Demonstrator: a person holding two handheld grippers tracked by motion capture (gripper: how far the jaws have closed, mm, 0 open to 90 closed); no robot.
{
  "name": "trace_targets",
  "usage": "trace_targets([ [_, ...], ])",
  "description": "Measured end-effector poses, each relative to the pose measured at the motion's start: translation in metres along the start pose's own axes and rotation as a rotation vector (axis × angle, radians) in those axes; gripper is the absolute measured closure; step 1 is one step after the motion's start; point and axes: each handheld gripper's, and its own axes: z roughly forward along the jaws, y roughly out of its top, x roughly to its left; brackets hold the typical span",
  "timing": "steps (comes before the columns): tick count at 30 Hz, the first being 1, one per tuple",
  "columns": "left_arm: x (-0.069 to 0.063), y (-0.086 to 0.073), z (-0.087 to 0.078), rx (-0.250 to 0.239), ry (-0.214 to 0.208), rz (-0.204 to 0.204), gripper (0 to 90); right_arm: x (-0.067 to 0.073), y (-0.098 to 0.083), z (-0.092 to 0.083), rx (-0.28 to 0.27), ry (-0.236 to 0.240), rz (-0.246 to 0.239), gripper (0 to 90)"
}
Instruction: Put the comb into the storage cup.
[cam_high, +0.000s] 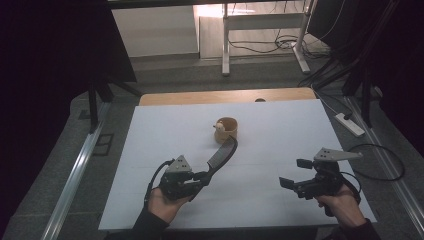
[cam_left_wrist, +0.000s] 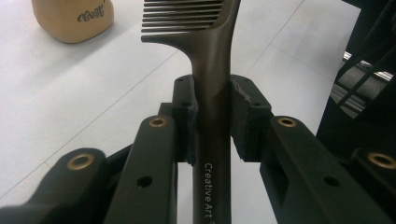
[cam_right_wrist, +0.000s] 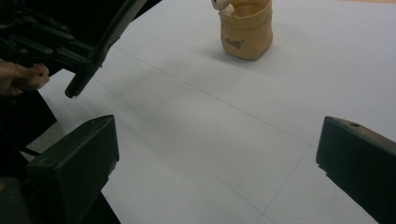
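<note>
Dark plastic comb (cam_high: 223, 152), handle clamped in left gripper (cam_high: 202, 178), awaits insertion into tan pouch (cam_high: 226, 129) mid-tabletop; right gripper (cam_high: 295, 175) gapes empty.

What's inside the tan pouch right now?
A small white object pokes above the tan pouch's rim on one side. The pouch wall hides everything lower inside.

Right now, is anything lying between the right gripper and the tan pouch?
No. In the right gripper view, bare white table runs from the open right gripper to the pouch; the comb stays off to the side.
</note>
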Motion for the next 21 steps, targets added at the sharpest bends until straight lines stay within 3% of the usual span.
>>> trace_targets([
  [21, -0.005, 0.004, 0.009, -0.010, -0.012, 0.010, 71.9, 0.007, 0.024, 0.030, 0.041, 0.058, 0.034, 0.0],
])
